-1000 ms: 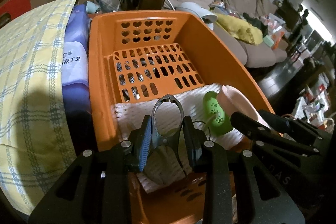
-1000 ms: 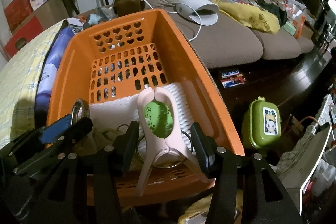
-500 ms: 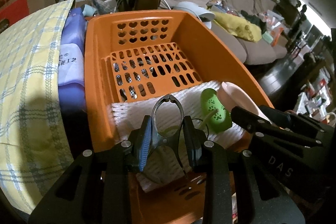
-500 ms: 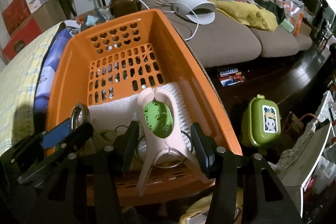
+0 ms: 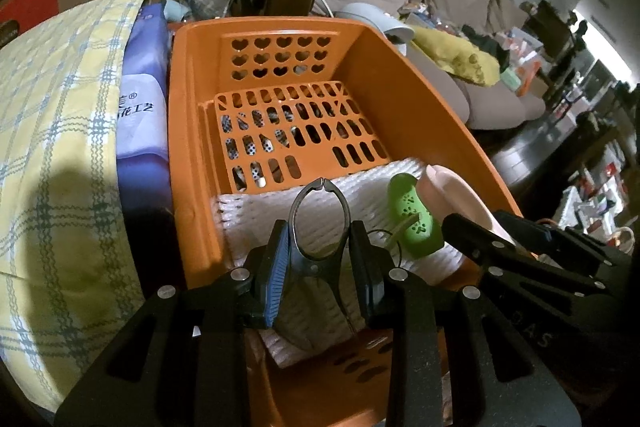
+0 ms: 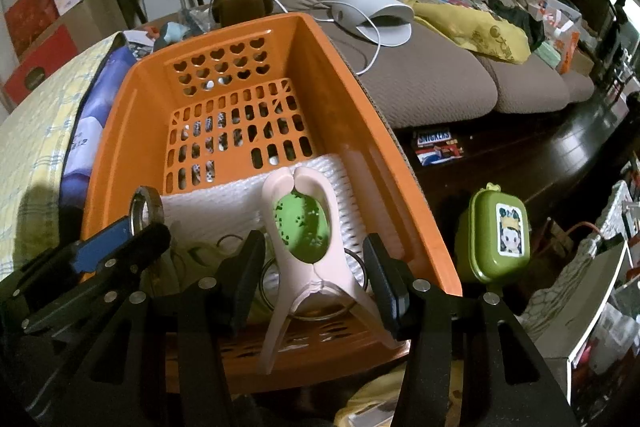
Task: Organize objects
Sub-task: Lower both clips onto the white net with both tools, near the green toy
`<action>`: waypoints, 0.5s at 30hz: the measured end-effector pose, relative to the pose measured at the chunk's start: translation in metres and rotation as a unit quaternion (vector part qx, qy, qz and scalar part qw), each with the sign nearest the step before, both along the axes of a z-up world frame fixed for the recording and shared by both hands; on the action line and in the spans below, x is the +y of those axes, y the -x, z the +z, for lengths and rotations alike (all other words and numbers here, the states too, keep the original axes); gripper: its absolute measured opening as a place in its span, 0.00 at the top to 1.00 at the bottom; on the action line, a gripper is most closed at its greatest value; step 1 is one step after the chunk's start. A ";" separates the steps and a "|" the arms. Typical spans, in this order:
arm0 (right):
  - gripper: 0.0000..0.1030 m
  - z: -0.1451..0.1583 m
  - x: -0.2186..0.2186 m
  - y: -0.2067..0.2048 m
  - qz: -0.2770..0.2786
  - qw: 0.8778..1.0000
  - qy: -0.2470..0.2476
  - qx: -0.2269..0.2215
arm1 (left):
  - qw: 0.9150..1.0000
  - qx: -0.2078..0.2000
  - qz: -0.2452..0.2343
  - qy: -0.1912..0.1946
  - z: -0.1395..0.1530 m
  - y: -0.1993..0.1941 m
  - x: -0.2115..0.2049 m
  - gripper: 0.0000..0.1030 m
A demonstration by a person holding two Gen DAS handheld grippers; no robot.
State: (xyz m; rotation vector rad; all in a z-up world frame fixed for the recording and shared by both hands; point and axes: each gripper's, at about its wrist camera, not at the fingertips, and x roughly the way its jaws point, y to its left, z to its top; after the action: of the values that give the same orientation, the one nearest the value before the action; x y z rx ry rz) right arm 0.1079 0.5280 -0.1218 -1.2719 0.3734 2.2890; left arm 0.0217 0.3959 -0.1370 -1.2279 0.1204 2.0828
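Over the near end of the orange basket [image 5: 192, 155], the left gripper [image 5: 320, 259] is clamped on a dark metal clip [image 5: 320, 227] and the right gripper [image 6: 314, 267] on a pink clothespin [image 6: 304, 247], so both seem poised for release, which calls for opening above the white mesh liner [image 5: 256, 215].

Orange basket [image 5: 404, 99]: smooth glossy plastic. Dark clip [image 5: 320, 227] in left tool [image 5: 320, 259]: shiny metal. Pink clip [image 6: 308, 247] in right tool [image 6: 316, 275]: matt plastic. White liner [image 5: 256, 219] ahead: ribbed foam mesh.
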 end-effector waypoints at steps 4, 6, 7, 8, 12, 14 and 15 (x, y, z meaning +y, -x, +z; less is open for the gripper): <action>0.49 0.000 0.000 0.000 0.000 1.000 0.000 0.000 | 1.000 0.000 0.002 0.003 0.000 0.001 0.001 0.73; 0.49 0.000 0.001 0.000 0.000 1.000 0.001 0.001 | 1.000 0.000 0.001 0.002 0.000 0.001 0.001 0.73; 0.49 0.000 0.000 0.000 0.000 1.000 0.001 0.000 | 1.000 0.000 0.001 0.003 0.000 0.000 0.002 0.73; 0.49 0.000 0.000 0.000 0.000 1.000 0.000 0.000 | 1.000 0.001 0.000 0.004 0.000 0.000 0.002 0.73; 0.49 0.000 0.000 0.000 -0.001 1.000 0.000 0.000 | 1.000 0.000 -0.001 0.004 0.002 -0.001 0.002 0.73; 0.49 0.000 0.000 0.000 0.000 1.000 0.000 0.000 | 1.000 -0.006 -0.003 0.003 0.002 0.000 0.002 0.73; 0.49 0.000 0.000 0.000 0.000 1.000 0.000 0.000 | 1.000 -0.007 -0.002 0.002 0.002 0.001 0.002 0.73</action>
State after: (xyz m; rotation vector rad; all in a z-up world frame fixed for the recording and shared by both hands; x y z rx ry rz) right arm 0.1081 0.5283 -0.1220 -1.2723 0.3740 2.2884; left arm 0.0211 0.3974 -0.1345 -1.2437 0.1199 2.0698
